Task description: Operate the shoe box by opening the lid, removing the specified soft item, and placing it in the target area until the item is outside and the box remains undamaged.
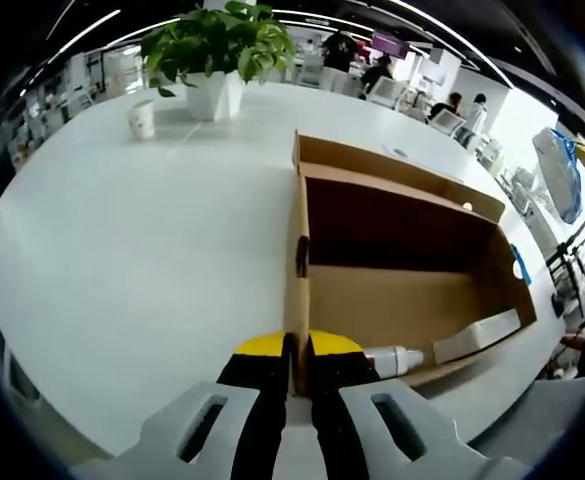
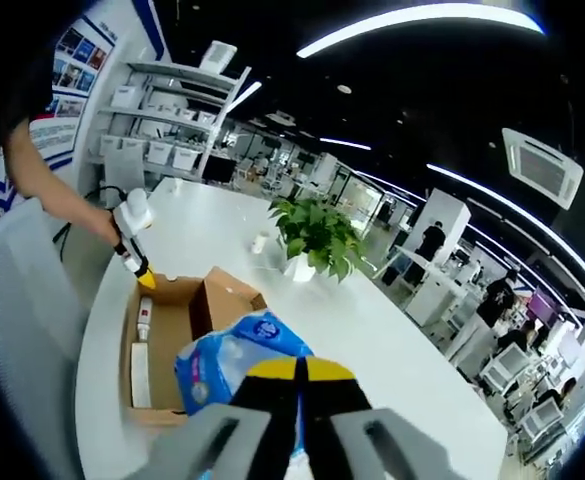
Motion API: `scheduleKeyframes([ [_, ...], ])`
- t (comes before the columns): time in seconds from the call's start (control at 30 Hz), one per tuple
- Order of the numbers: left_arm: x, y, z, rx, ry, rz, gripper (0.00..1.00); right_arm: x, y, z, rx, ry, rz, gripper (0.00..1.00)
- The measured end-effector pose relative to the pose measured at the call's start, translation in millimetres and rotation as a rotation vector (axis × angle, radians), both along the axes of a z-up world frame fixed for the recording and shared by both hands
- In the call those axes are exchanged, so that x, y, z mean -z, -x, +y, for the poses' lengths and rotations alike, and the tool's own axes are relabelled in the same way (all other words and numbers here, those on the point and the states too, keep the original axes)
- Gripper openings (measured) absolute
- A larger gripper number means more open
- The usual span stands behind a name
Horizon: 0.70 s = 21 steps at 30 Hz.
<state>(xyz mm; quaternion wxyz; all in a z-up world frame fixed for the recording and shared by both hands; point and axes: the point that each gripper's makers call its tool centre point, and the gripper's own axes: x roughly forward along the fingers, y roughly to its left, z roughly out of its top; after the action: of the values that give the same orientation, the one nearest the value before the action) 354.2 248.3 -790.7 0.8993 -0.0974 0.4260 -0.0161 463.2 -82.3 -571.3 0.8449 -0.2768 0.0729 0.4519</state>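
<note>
left gripper view: the left gripper (image 1: 296, 352) has its yellow-tipped fingers (image 1: 259, 348) closed on the near wall of the open cardboard shoe box (image 1: 402, 290), which rests on the white counter (image 1: 142, 250). inside the box, against the near wall, lie a small white bottle (image 1: 394, 359) and a flat white packet (image 1: 477, 336). a potted plant (image 1: 215, 55) and a paper cup (image 1: 142, 118) stand on the far part of the counter, well apart from the box.

right gripper view: the right gripper (image 2: 299, 372) has its fingers pressed together on a soft blue-and-white pack (image 2: 234, 362), held up above the box (image 2: 177, 325) and clear of it. the left gripper (image 2: 137, 262) appears at the box's far end, gripping its wall.
</note>
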Motion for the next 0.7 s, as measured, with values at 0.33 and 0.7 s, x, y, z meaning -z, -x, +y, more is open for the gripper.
scheduleKeyframes([
  [0.33,-0.3,0.0,0,-0.006,-0.005,-0.002,0.04,5.2,-2,-44,0.061,0.001,-0.011,0.00],
  [0.7,1.0,-1.2,-1,-0.006,-0.004,-0.001,0.04,9.1,-4,-108,0.159,-0.002,-0.025,0.00],
])
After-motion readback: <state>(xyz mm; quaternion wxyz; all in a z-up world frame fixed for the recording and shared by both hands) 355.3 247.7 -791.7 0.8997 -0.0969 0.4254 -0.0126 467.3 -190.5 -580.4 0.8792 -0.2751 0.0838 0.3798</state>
